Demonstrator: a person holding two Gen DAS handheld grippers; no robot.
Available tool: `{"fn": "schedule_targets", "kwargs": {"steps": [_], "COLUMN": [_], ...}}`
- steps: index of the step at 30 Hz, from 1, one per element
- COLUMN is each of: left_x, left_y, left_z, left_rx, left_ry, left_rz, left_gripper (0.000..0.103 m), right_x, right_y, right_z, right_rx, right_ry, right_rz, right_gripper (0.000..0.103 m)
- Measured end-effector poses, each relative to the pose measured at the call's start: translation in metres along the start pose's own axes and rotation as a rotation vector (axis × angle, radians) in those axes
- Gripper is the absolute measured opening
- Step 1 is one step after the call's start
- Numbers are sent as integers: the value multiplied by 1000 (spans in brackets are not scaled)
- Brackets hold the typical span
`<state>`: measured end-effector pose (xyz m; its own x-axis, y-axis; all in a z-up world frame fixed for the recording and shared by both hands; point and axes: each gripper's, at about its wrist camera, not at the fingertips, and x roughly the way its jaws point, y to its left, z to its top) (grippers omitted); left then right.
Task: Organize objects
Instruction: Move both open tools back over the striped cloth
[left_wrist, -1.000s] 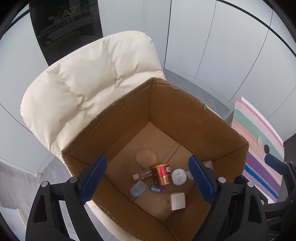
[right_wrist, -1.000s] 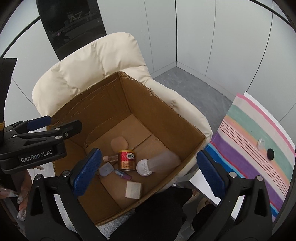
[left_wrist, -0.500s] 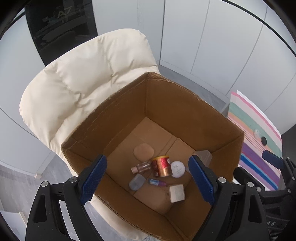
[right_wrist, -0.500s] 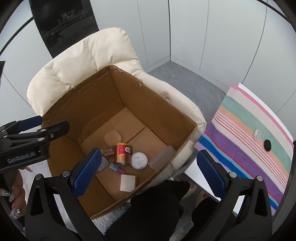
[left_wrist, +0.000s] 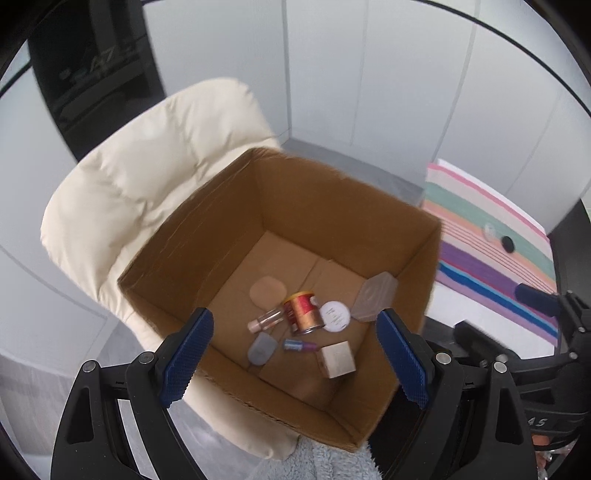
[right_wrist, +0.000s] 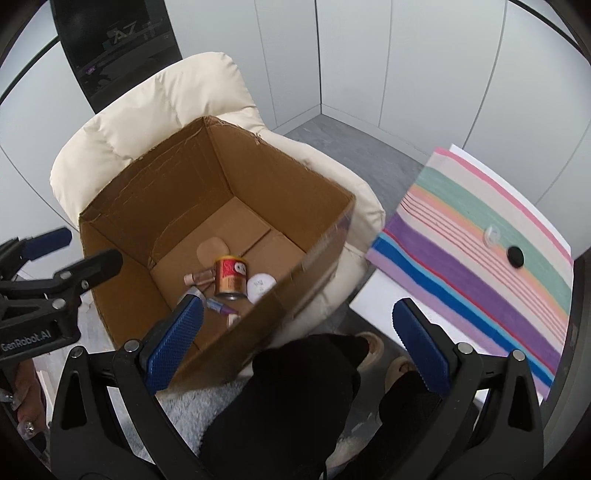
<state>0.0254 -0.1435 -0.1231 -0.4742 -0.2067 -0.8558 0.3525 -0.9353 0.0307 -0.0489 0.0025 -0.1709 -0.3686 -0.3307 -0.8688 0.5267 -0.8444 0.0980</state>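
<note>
1. An open brown cardboard box (left_wrist: 332, 206) sits on a cream padded chair (left_wrist: 147, 177). On its floor lies a loose cluster of small things: a red and gold metal tin (left_wrist: 303, 312) on its side, a round white lidded jar (left_wrist: 334, 316) just beside it, and a frosted clear plastic case (left_wrist: 373, 297) leaning at the box wall.
2. Also in the box are a small clear bottle with a pale cap (left_wrist: 265, 320), a flat peach-coloured sponge pad (left_wrist: 266, 290), a grey-blue rounded case (left_wrist: 261, 348), a tiny purple tube (left_wrist: 300, 345) and a pale cube-shaped box (left_wrist: 337, 359). These look already collected, so most of the sorting seems done.
3. Two things remain outside: a small black round cap (right_wrist: 515, 257) and a clear round lid (right_wrist: 491, 235), close together on a striped multicolour cloth (right_wrist: 480, 273) that covers the desk, well apart from the box.
4. The left hand-held gripper (left_wrist: 293, 360) hangs over the box with its blue pads spread wide and nothing between them.
5. The right hand-held gripper (right_wrist: 295, 343) is likewise spread wide and empty, above the near corner of the box, between box and cloth.
6. My judgement: what is left is to fetch the cap and the lid from the cloth and drop them in with the rest. Both are small and flat, so each will need a careful pinch.
</note>
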Motion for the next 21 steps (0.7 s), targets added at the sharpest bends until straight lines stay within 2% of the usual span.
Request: {"fn": "schedule_targets", "kwargs": {"steps": [8,11,17,21], "left_x": [0,-4,-1,-4], "left_y": [-37,-51,-102,-144], "left_z": [6,9,16,19], "left_rx": [83,87,185,265], "left_ry": [-26,-61,-69,-105], "left_rz": [-53,-102,-163,-189], "left_gripper": [91,91,91,91], "right_x": [-15,-25,-47,-62], "right_y": [-20,-34,-78,-115], "right_z": [-18,-22,-38,-54], "right_rx": [63,95,187,277], "right_ry": [1,-15,-35,-46], "right_rz": [-40,-69,-138,-195], "right_gripper": [103,103,103,103]}}
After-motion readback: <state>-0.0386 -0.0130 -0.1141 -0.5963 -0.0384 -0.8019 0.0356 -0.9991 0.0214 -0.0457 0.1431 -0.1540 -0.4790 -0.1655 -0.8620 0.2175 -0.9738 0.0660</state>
